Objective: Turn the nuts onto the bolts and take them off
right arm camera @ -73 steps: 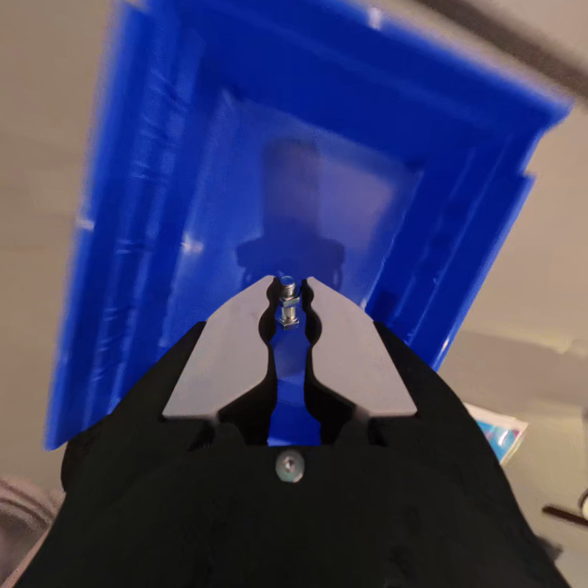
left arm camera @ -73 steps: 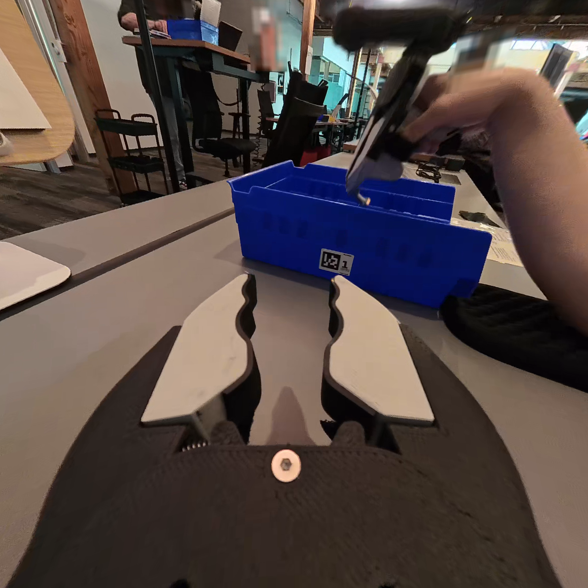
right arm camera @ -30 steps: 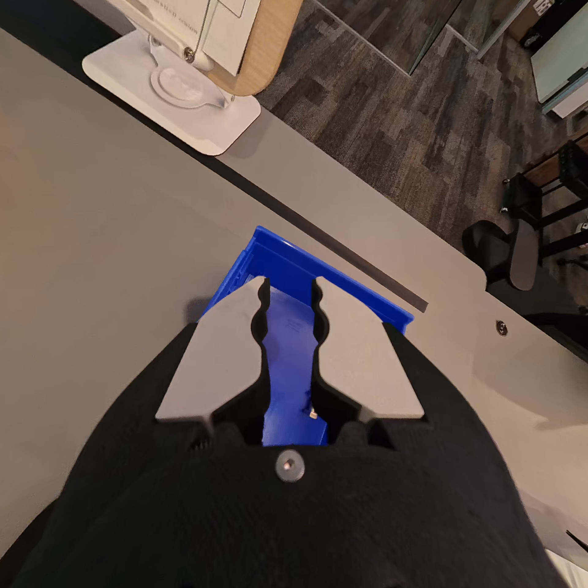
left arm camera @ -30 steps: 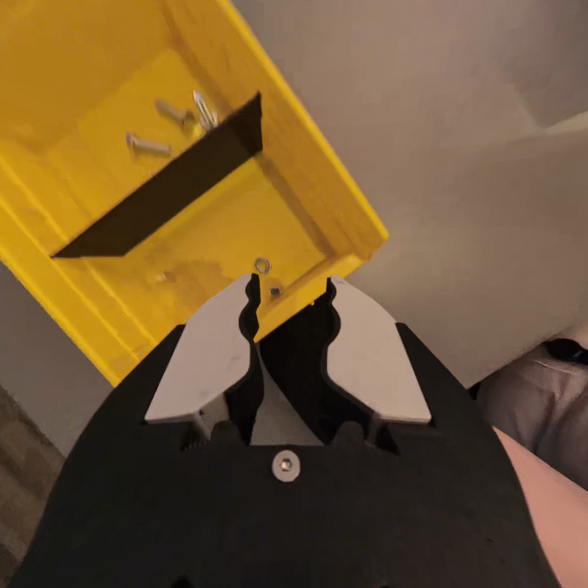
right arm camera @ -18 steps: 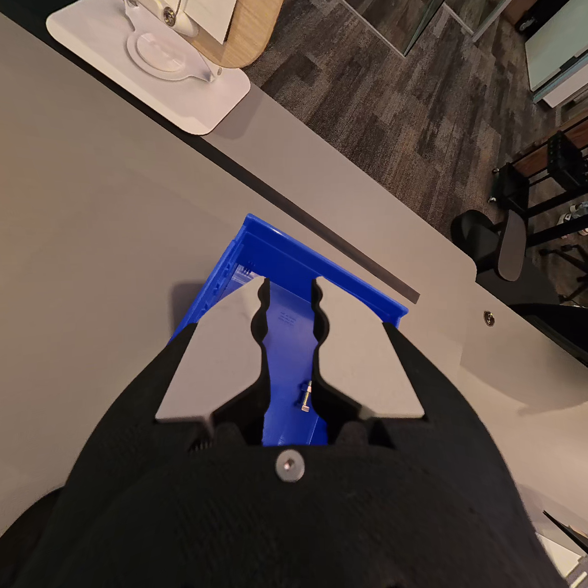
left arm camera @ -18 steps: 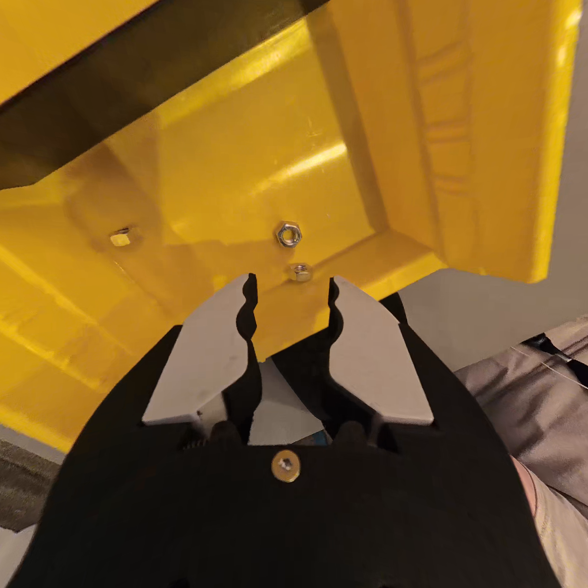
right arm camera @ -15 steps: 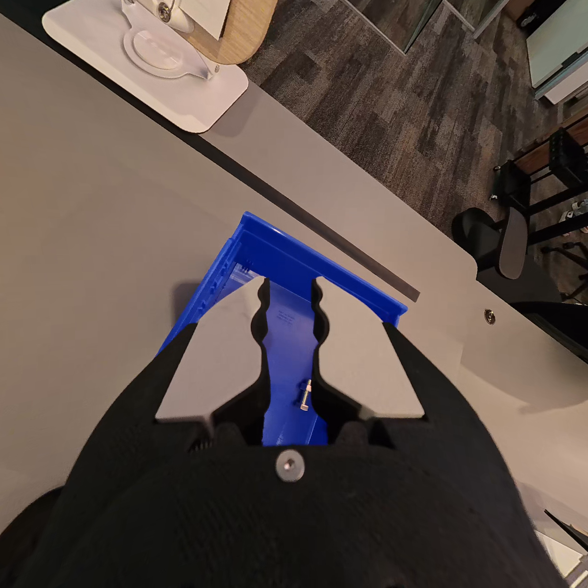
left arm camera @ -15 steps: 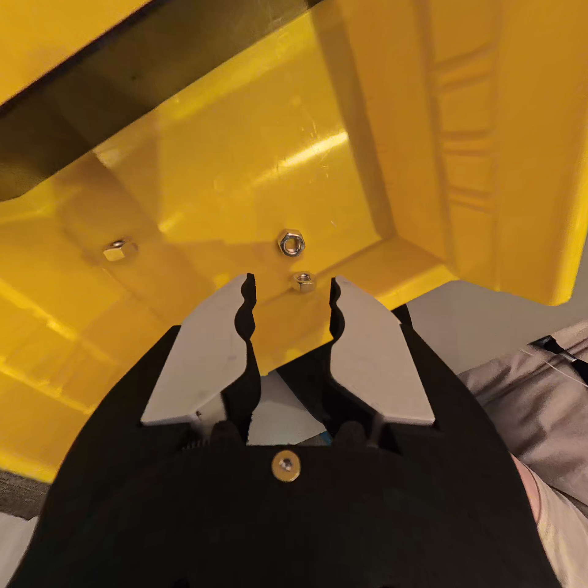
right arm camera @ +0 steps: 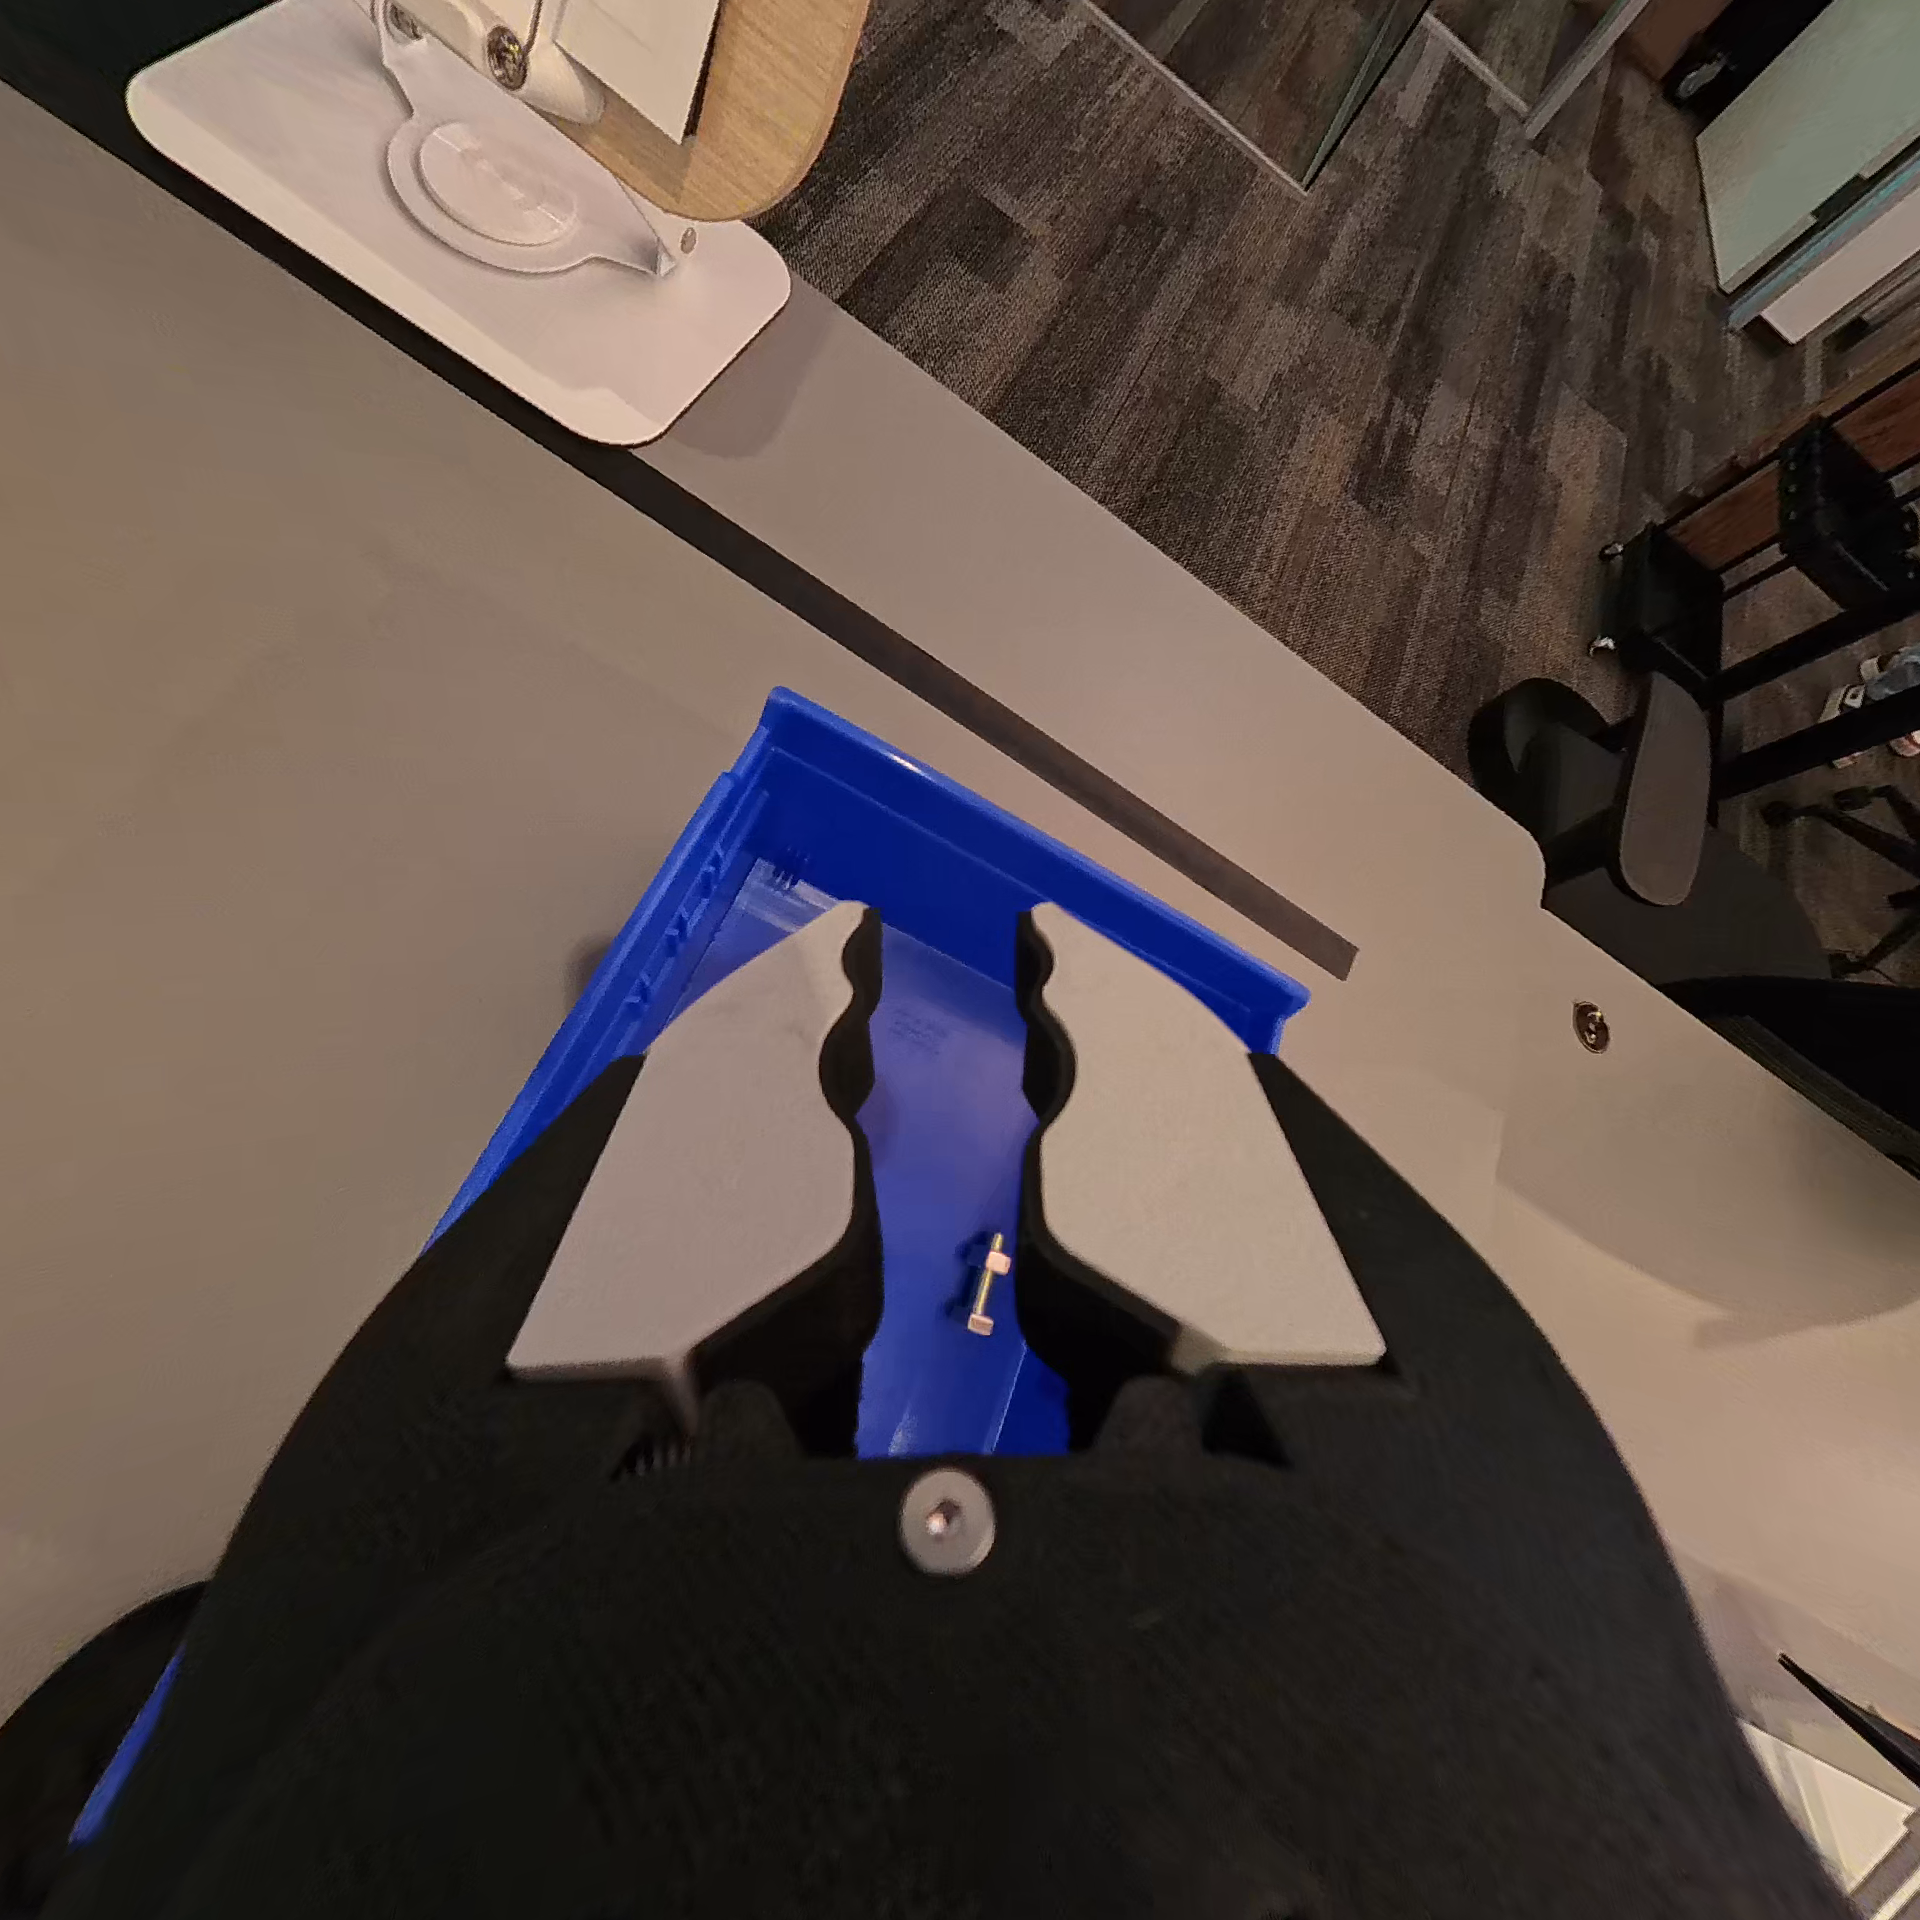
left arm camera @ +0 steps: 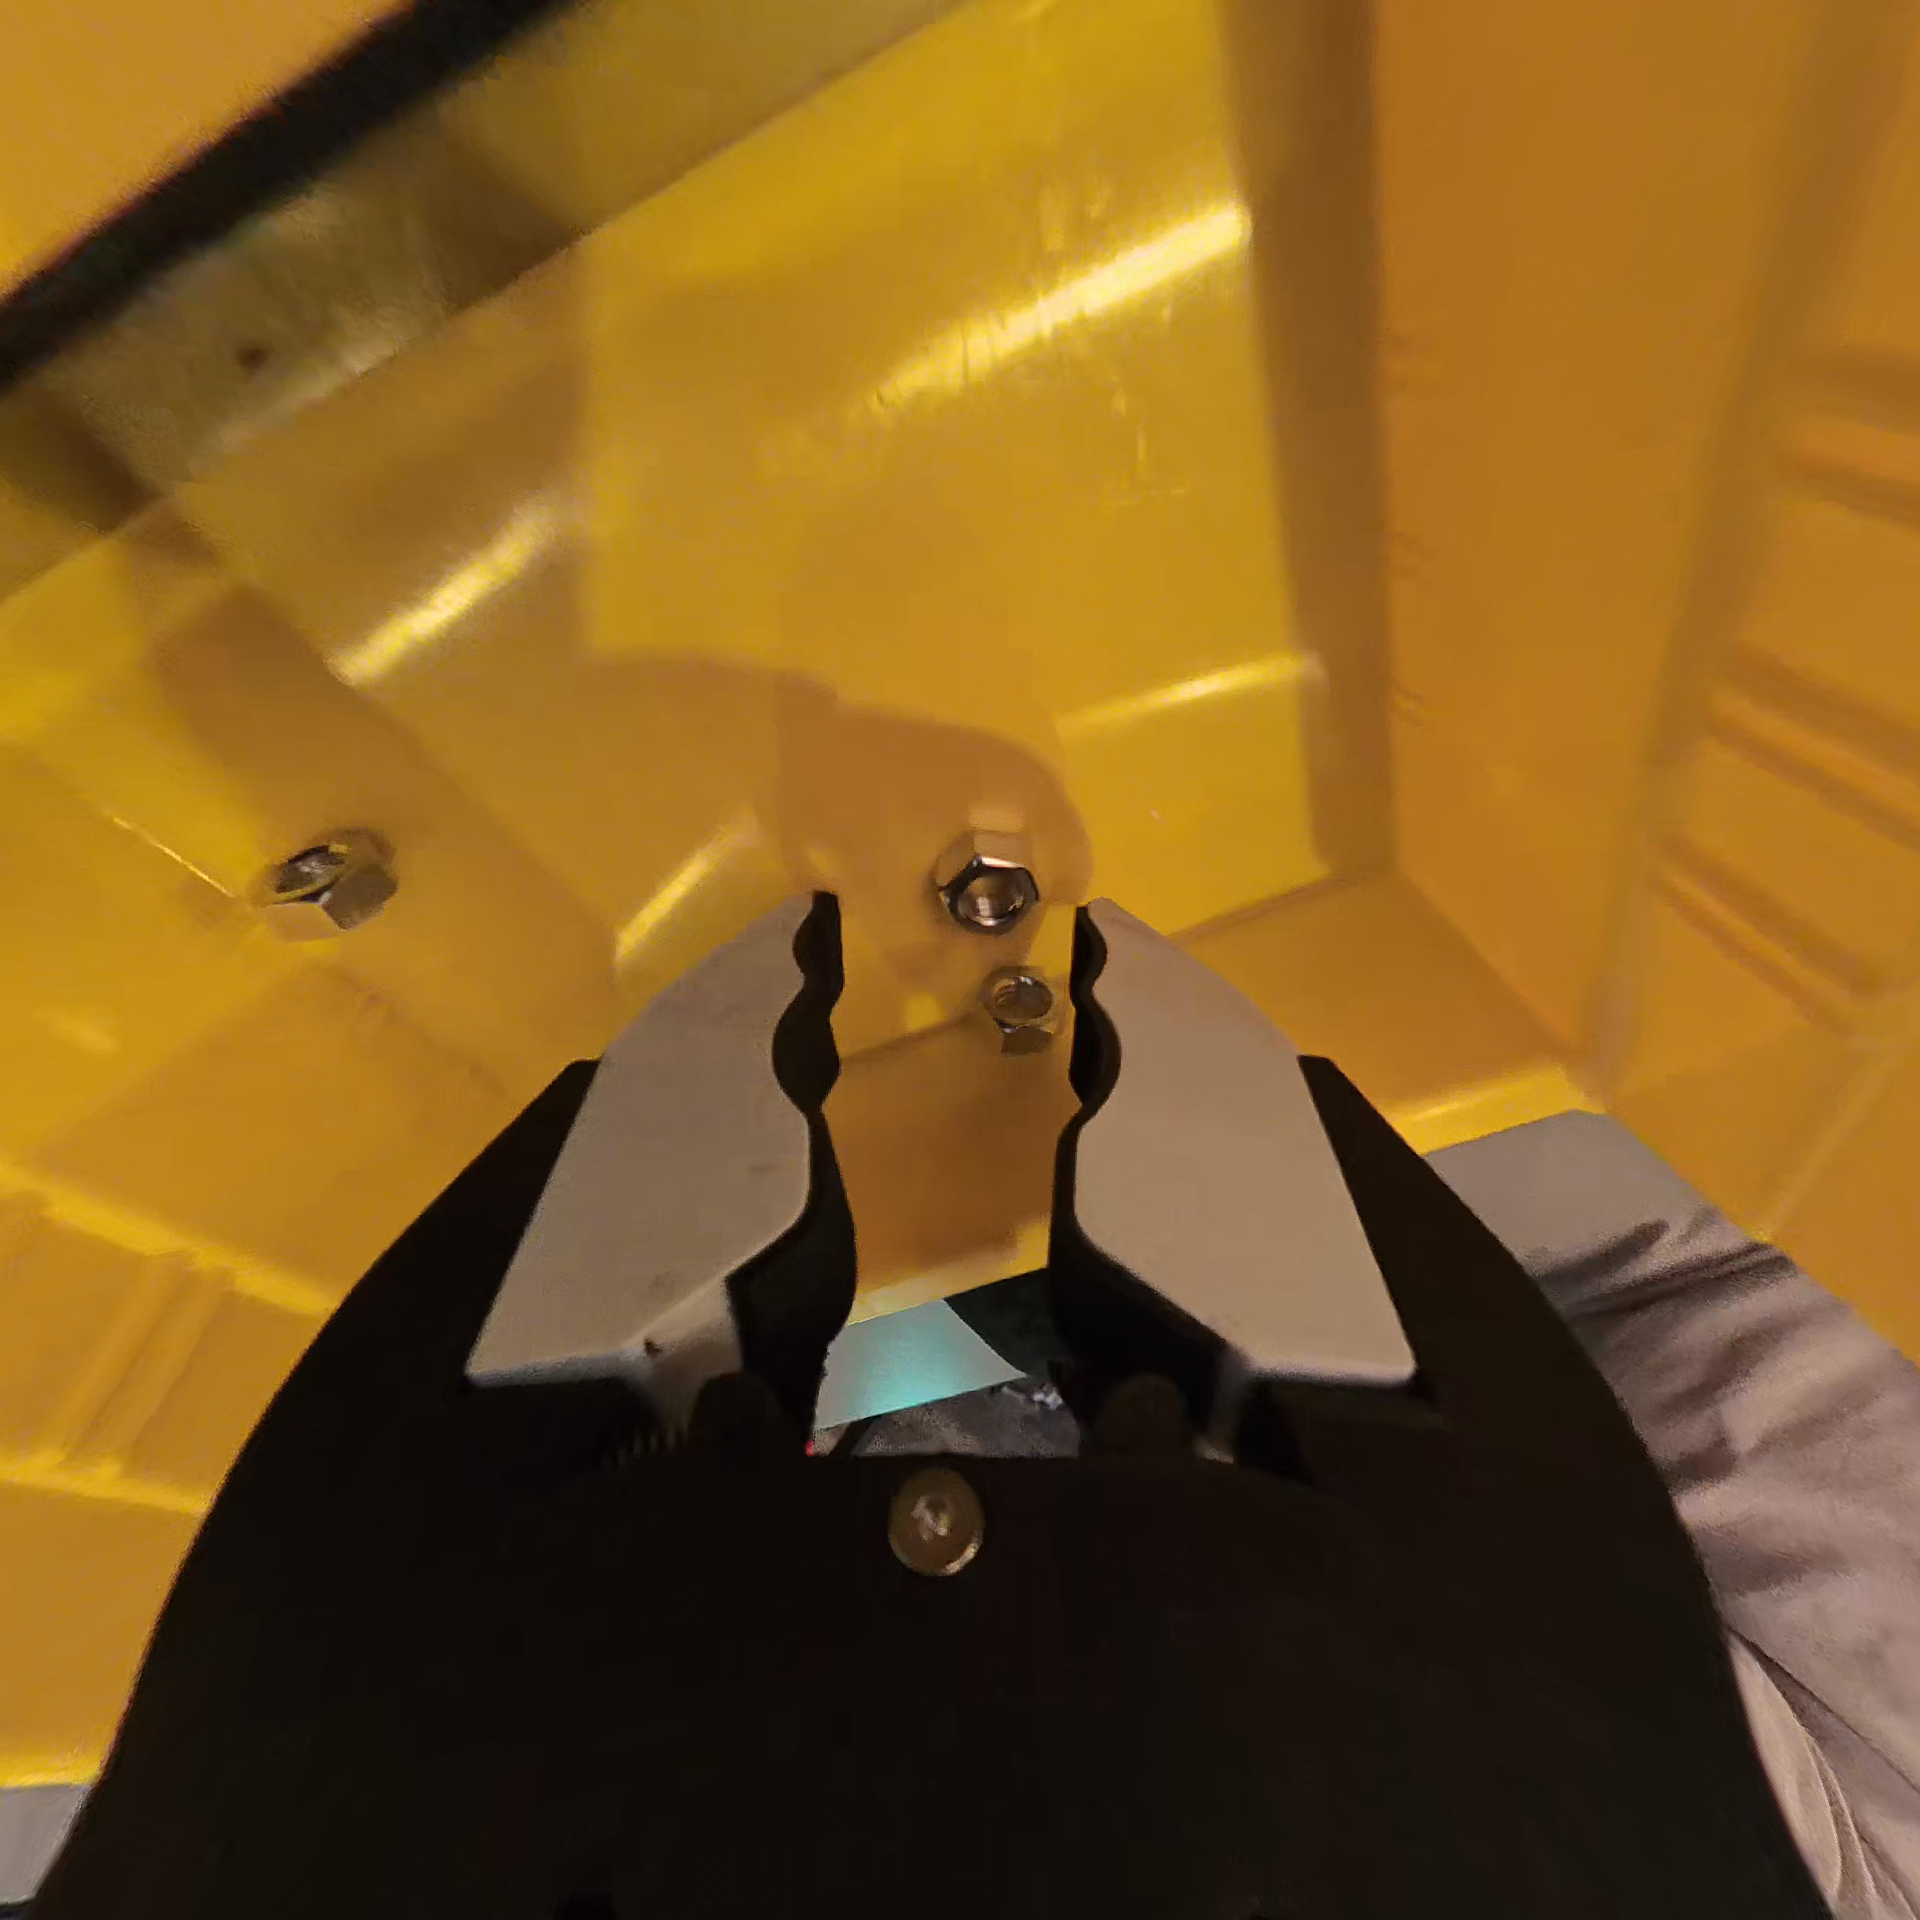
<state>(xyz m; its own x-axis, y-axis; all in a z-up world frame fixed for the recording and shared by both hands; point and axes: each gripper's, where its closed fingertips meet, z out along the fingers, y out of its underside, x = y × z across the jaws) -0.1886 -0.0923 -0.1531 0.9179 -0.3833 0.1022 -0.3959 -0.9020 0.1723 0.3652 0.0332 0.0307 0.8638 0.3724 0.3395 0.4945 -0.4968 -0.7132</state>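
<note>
- Filling the left wrist view: glossy yellow plastic bin (left arm camera: 935, 436), ribbed walls, scuffed floor.
- Lying on smooth grey table (right arm camera: 312, 644): blue plastic bin (right arm camera: 935, 862), ridged rim.
- Gaping empty over yellow floor: left gripper (left arm camera: 951, 914), wavy black pads.
- Parted, empty above blue bin: right gripper (right arm camera: 951, 920).
- Resting in blue bin: bolt (right arm camera: 985, 1283), nut threaded on.
- Sitting between left fingertips: hex nut (left arm camera: 985, 894); nearer, second nut (left arm camera: 1023, 1006); far left, third nut (left arm camera: 327, 883).

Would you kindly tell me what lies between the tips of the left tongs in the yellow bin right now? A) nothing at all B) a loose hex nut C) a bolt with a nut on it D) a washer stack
B: the left tongs stand open inside the yellow bin, with a loose hex nut on the bin floor between their tips, not yet gripped.
</note>
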